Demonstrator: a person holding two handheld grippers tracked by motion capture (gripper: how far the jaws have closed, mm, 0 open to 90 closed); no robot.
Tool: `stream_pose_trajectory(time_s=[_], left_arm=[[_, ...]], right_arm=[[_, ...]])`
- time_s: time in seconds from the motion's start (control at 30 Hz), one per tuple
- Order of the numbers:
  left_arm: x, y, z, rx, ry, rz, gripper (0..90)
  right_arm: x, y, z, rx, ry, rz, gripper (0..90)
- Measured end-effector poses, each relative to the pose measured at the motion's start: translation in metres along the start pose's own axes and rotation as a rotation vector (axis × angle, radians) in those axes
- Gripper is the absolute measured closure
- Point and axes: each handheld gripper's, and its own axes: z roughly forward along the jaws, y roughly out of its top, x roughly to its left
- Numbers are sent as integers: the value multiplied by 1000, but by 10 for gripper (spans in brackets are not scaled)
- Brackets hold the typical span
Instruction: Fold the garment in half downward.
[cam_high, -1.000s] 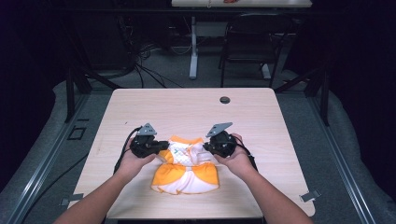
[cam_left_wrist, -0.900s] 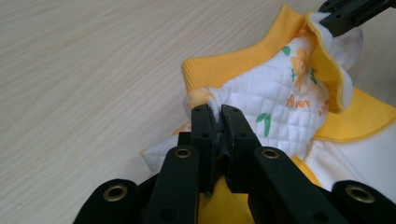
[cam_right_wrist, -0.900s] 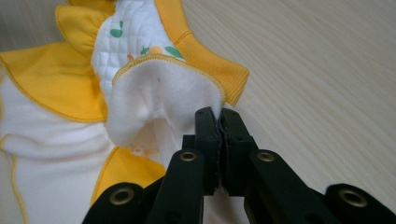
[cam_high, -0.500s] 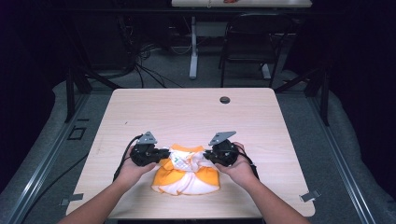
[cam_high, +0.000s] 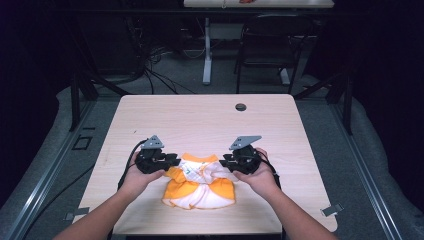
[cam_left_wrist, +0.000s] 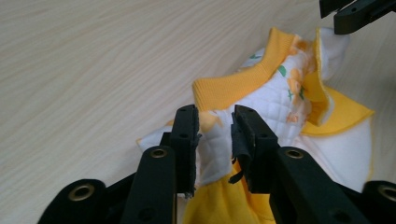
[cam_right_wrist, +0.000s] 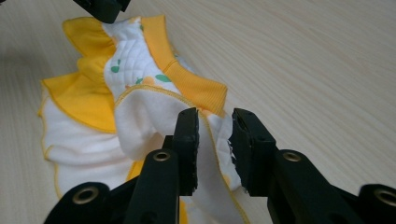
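Note:
A small yellow and white quilted garment (cam_high: 200, 185) lies on the wooden table (cam_high: 200, 120) near its front edge. My left gripper (cam_high: 172, 161) holds the garment's left top corner. In the left gripper view the jaws (cam_left_wrist: 215, 126) pinch white quilted cloth beside the yellow ribbed collar (cam_left_wrist: 243, 84). My right gripper (cam_high: 224, 162) holds the right top corner. There the jaws (cam_right_wrist: 215, 130) close on a white fold with yellow stitching, and the garment (cam_right_wrist: 84, 102) spreads out to the left. Each gripper view catches the other gripper's tip at its top edge.
A dark round grommet (cam_high: 240, 106) sits near the table's far edge. Beyond the table stand a black chair (cam_high: 270, 45) and a white table leg (cam_high: 206, 55), with cables on the floor. The far half of the tabletop is bare wood.
Both grippers have drawn the garment toward the person's side of the table and moved slightly apart, spreading its top edge.

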Motion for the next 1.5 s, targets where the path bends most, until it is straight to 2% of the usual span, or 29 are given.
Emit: stream_pose_trajectory(time_s=[0.17, 0.2, 0.33, 0.43, 0.53, 0.7, 1.13, 1.27, 1.5], left_arm=[[9, 4, 7, 10, 27, -45, 802], [11, 4, 12, 20, 35, -62, 827], [17, 3, 24, 50, 55, -88, 889], [20, 1, 31, 65, 45, -105, 897], [18, 0, 31, 70, 26, -94, 898], [13, -1, 25, 62, 4, -80, 899], [-6, -10, 0, 38, -75, -35, 899], [-14, -15, -3, 32, -99, -21, 899], [-26, -29, -5, 37, -132, -16, 899]], right_arm=[[-10, 4, 8, 17, -32, 35, 809], [-12, 5, 10, 24, -39, 44, 821], [-21, 6, 26, 56, -60, 69, 854], [-26, 4, 37, 80, -68, 89, 869], [-29, 2, 42, 93, -46, 109, 872], [-23, 0, 37, 94, -24, 102, 876], [6, -4, 10, 87, 44, 30, 865], [16, -8, 7, 92, 50, -6, 861], [23, -8, 1, 56, 48, -5, 861]])
